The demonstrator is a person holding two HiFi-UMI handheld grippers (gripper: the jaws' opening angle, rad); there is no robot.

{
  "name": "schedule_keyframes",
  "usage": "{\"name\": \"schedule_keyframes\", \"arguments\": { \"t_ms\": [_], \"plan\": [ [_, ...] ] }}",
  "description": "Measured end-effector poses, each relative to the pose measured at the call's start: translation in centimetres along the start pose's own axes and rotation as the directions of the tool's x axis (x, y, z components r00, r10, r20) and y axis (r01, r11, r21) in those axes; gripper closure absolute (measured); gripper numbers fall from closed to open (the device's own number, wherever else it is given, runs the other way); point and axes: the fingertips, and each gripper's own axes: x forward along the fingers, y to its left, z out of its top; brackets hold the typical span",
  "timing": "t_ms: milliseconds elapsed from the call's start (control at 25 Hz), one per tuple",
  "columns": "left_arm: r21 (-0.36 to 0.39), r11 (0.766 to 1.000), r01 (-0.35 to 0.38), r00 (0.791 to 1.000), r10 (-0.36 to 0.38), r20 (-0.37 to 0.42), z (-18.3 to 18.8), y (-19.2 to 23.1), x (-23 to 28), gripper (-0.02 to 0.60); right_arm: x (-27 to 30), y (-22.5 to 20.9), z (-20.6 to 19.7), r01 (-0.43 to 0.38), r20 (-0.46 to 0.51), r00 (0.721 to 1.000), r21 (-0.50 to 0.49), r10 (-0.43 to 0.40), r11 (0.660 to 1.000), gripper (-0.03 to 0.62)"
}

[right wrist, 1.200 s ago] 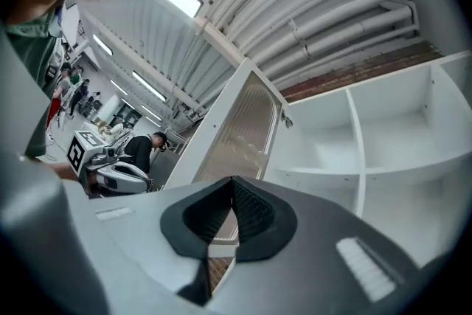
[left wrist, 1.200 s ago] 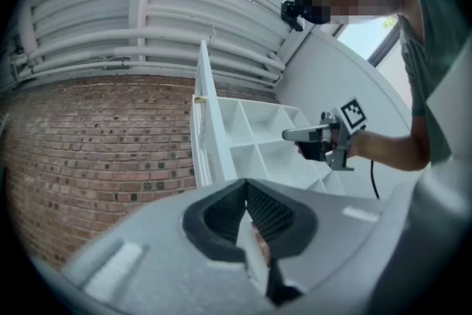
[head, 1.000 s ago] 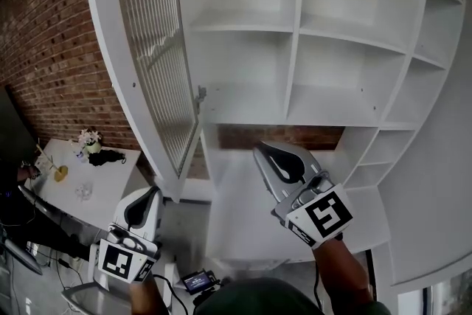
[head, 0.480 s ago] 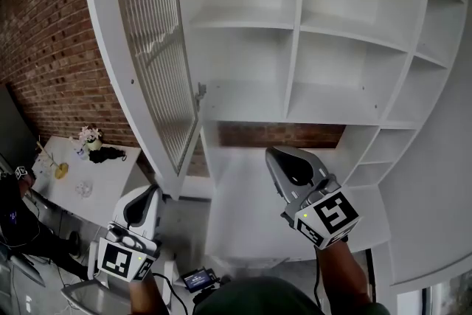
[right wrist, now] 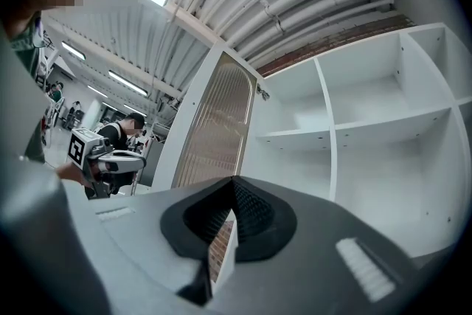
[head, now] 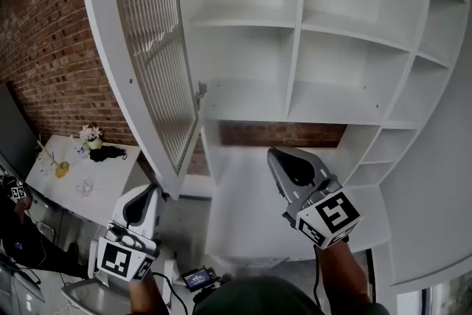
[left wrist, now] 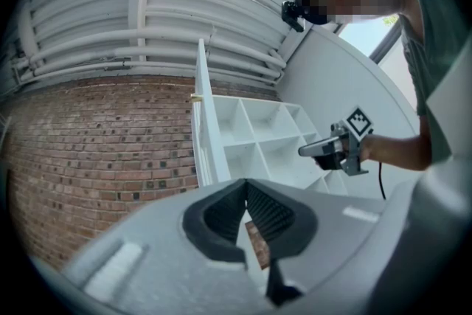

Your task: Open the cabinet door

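The cabinet door [head: 151, 48], a white frame with ribbed glass, stands swung wide open to the left of the white shelving [head: 299, 33]. The compartments behind it are bare. My right gripper [head: 274, 153] is shut on nothing and hangs in front of the lower shelves, apart from the door. My left gripper [head: 151, 192] is low at the left, below the door's bottom corner, shut and holding nothing. The right gripper view looks past its closed jaws [right wrist: 233, 184] at the door [right wrist: 217, 129] and shelves [right wrist: 332, 129]. The left gripper view shows closed jaws [left wrist: 246, 188] and the door's edge [left wrist: 204, 129].
A brick wall [head: 51, 48] runs behind and left of the door. A white table [head: 103, 188] with a flower pot [head: 90, 136] and small items stands at the lower left. A person [head: 15, 217] sits beyond it. A small device [head: 198, 279] lies on the floor.
My right gripper has dropped a little and shifted right in the head view, then settled. The left gripper and the door have kept still. The person at the lower left has moved.
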Motion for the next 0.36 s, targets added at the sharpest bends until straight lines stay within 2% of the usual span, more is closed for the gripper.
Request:
{"name": "schedule_keyframes", "arguments": {
  "t_ms": [360],
  "plan": [
    [-0.011,1.000,-0.005,1.000,0.005,-0.019,-0.88,0.35,0.08,0.578,0.11,-0.32,-0.57,-0.002,-0.004,1.000,0.012,0.002,1.000,0.589]
  ]
}}
